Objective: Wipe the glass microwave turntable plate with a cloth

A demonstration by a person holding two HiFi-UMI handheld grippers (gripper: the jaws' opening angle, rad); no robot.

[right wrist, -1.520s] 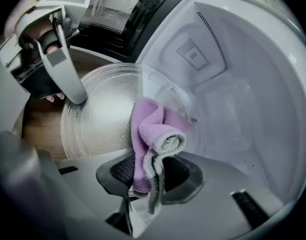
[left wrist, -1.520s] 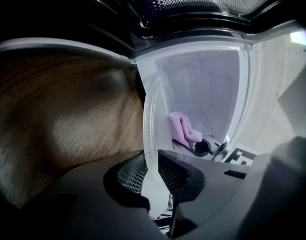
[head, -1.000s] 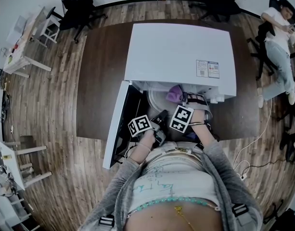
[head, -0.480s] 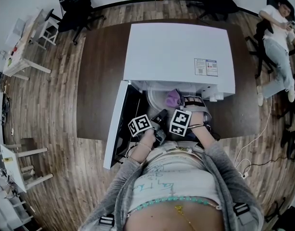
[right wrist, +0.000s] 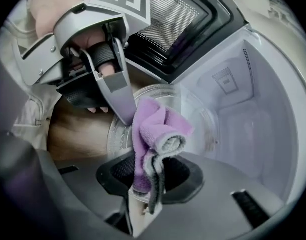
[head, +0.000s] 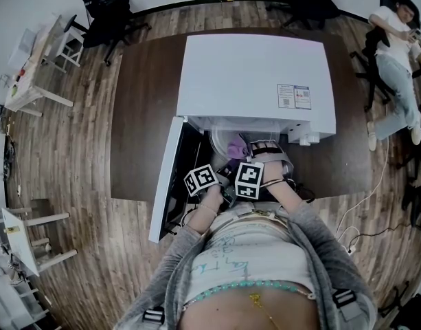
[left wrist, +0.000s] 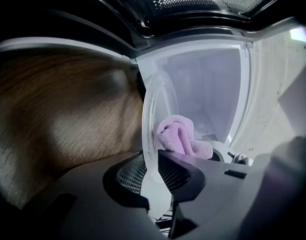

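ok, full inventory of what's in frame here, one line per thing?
microwave: one, white, on the table
door: one, white, swung open at the microwave's left
table: one, dark brown, under the microwave
glass turntable plate: one, clear, on edge before the open cavity
cloth: one, purple with grey, bunched at the plate's face
office chairs: at least three, black, beyond the table
seated person: one, far right corner
white tables: two, left edge
floor: wood planks
left claw: shut on the plate's rim
right claw: shut on the cloth
sleeves: two, grey, bottom of head view
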